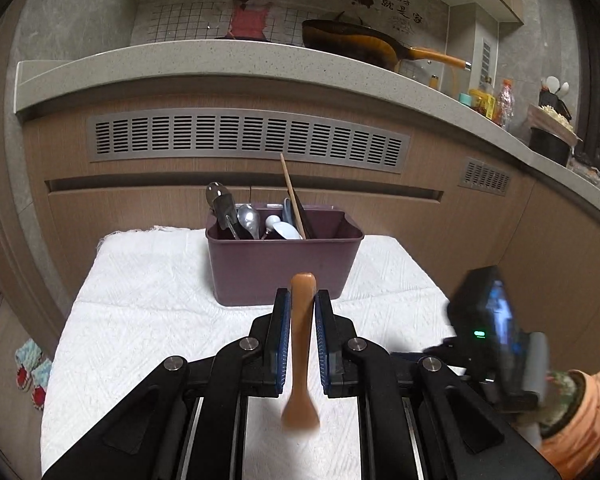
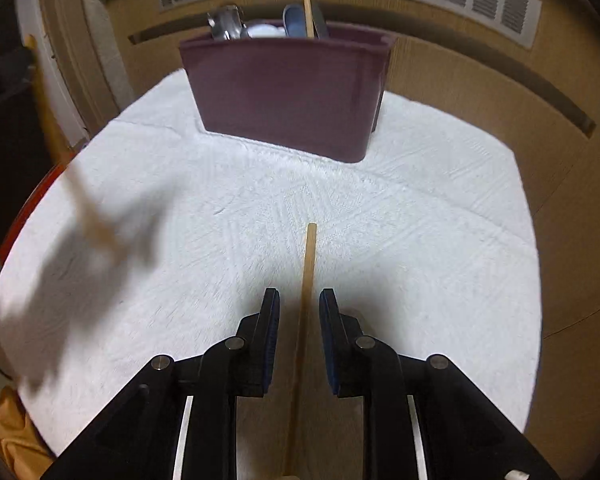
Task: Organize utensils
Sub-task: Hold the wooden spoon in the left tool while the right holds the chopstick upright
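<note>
A purple utensil bin (image 1: 284, 258) stands at the far side of the white cloth (image 1: 148, 320); it holds spoons, a white utensil and one wooden chopstick (image 1: 293, 196). My left gripper (image 1: 302, 300) is shut on a wooden spoon (image 1: 302, 344), held above the cloth just in front of the bin, bowl end towards the camera. In the right wrist view the bin (image 2: 288, 92) is ahead. My right gripper (image 2: 299, 300) is open, its jaws on either side of a wooden chopstick (image 2: 306, 292) lying on the cloth, not touching it. The left gripper with the spoon (image 2: 80, 200) is a blur at left.
A brown cabinet front with vent grilles (image 1: 248, 140) rises right behind the table. Above it a stone counter (image 1: 220, 64) carries a pan (image 1: 364, 46), bottles and jars. The right gripper body (image 1: 496, 328) shows at the right edge of the left wrist view.
</note>
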`<control>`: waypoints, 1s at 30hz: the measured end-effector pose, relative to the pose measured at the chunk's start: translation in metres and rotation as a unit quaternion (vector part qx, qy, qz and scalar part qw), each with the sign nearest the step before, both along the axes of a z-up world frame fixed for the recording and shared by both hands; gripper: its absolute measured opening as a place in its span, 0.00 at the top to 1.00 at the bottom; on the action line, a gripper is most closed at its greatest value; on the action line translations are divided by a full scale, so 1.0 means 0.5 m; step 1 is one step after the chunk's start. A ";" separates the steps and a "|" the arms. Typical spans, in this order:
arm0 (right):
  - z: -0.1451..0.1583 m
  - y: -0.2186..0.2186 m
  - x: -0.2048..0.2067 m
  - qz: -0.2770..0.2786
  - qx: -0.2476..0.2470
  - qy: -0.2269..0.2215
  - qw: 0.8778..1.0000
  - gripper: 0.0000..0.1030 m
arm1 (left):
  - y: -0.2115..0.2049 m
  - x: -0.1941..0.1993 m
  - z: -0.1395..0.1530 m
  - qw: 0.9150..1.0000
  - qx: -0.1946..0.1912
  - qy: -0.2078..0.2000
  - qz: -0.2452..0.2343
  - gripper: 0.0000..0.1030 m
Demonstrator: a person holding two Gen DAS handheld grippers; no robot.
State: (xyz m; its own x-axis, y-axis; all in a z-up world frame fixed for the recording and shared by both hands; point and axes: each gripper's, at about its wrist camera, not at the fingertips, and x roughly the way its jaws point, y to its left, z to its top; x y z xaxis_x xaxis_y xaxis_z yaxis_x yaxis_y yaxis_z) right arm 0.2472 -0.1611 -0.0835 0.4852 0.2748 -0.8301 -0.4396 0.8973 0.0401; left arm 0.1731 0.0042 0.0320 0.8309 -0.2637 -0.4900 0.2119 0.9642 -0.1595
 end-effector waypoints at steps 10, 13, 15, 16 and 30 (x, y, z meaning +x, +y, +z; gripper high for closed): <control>0.006 0.020 -0.016 0.002 -0.022 -0.005 1.000 0.94 | 0.007 -0.006 -0.012 1.000 -0.011 0.008 -0.008 0.88; 0.044 0.006 -0.041 0.001 0.000 -0.025 1.000 0.94 | 0.005 -0.013 -0.007 1.000 -0.009 0.004 -0.005 0.88; 0.074 -0.005 -0.053 -0.005 0.016 -0.039 0.999 0.94 | 0.003 -0.019 0.001 1.000 -0.008 -0.002 -0.005 0.88; 0.092 -0.012 -0.060 -0.007 0.025 -0.047 0.999 0.94 | 0.001 -0.023 0.006 1.000 -0.007 -0.006 -0.005 0.89; 0.273 -0.033 -0.099 -0.004 0.077 -0.136 0.988 0.94 | 0.001 -0.003 0.053 0.999 0.023 0.008 -0.027 0.86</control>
State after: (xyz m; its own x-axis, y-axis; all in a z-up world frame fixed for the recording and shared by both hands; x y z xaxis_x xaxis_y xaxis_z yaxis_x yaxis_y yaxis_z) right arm 0.1976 -0.1777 0.0532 0.6872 0.3834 -0.6171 -0.4460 0.8931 0.0582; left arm 0.1714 0.0048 0.0584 0.8077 -0.2843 -0.5165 0.2611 0.9579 -0.1191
